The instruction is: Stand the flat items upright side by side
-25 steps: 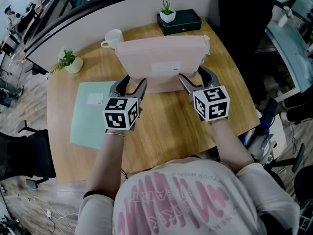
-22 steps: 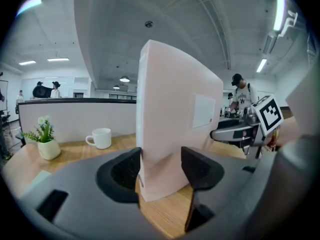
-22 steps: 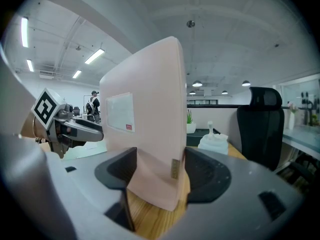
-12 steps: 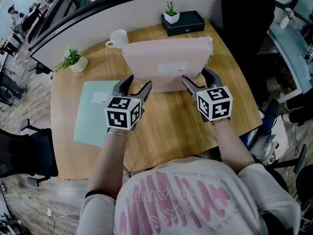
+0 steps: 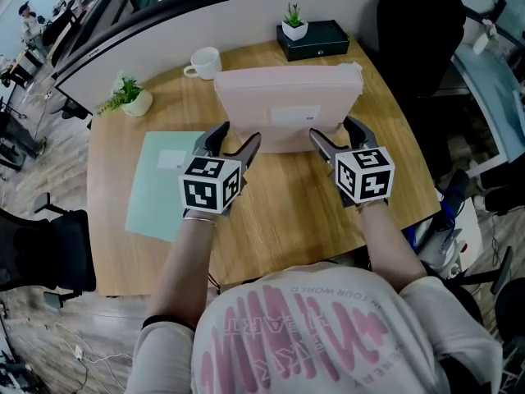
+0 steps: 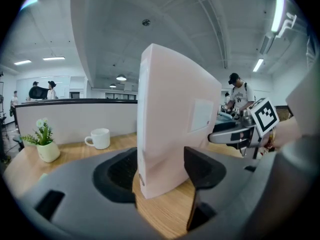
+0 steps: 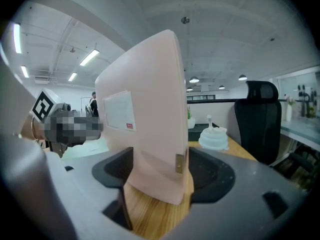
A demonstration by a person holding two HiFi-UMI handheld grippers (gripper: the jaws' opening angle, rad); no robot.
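A green folder (image 5: 160, 183) lies flat on the surface (image 5: 279, 212), left of the upright pink folder (image 5: 287, 97). The left gripper (image 5: 238, 135) straddles the pink folder's left end, released, its jaws having just been opening. The right gripper (image 5: 332, 130) does likewise at its right end.

The worktop (image 5: 279, 212) is pale wood grain, smooth with a low sheen. The pink folder (image 5: 279, 93) looks like smooth matt plastic, with a white paper label (image 5: 289, 115) and a small metal rivet (image 7: 178, 163). The green folder (image 5: 156, 195) at nine o'clock is matt too. The mug (image 5: 205, 62) at eleven is glossy white ceramic.
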